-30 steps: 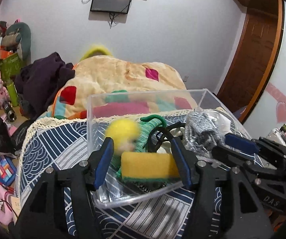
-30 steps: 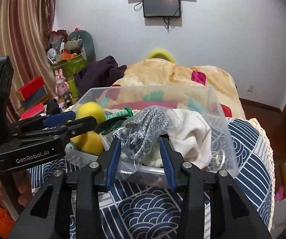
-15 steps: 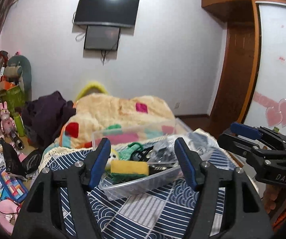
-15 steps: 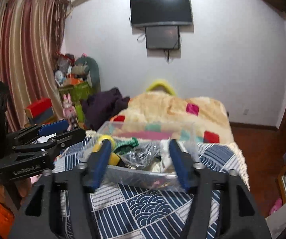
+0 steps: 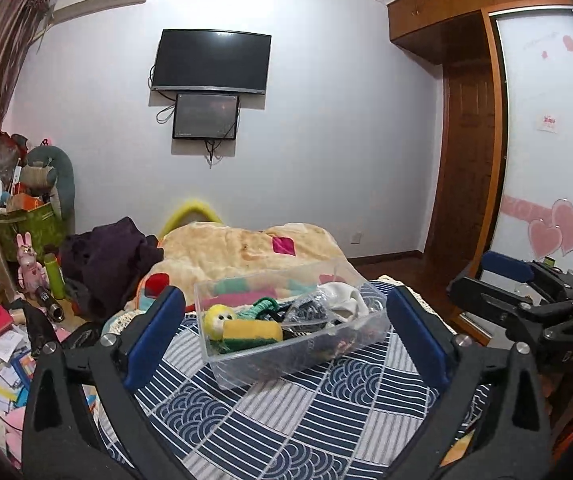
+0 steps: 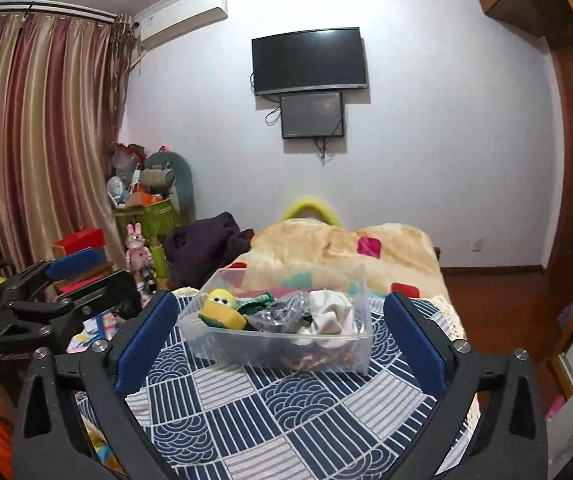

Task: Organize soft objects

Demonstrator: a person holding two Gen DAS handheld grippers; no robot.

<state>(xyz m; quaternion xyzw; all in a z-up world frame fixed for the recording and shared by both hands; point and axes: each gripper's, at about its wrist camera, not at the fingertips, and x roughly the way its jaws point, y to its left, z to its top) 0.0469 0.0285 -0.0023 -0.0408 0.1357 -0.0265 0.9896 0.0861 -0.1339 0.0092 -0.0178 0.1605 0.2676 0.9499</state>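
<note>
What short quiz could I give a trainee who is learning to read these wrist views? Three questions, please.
1. True or false: the yellow sponge lies inside the clear bin.
2. What state are the left tongs and right tongs in?
3. Which lies at the bin's right end: A) white cloth, B) yellow plush toy?

Key: 1 true; 2 both open, holding nothing; 3 A.

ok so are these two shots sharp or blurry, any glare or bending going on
Left wrist view: sharp, the clear bin and yellow sponge crisp; the wardrobe edge bows from fisheye. Right wrist view: equally sharp, curtains curve at the rim, faint reflection on the tv, dark vignette in the corners.
</note>
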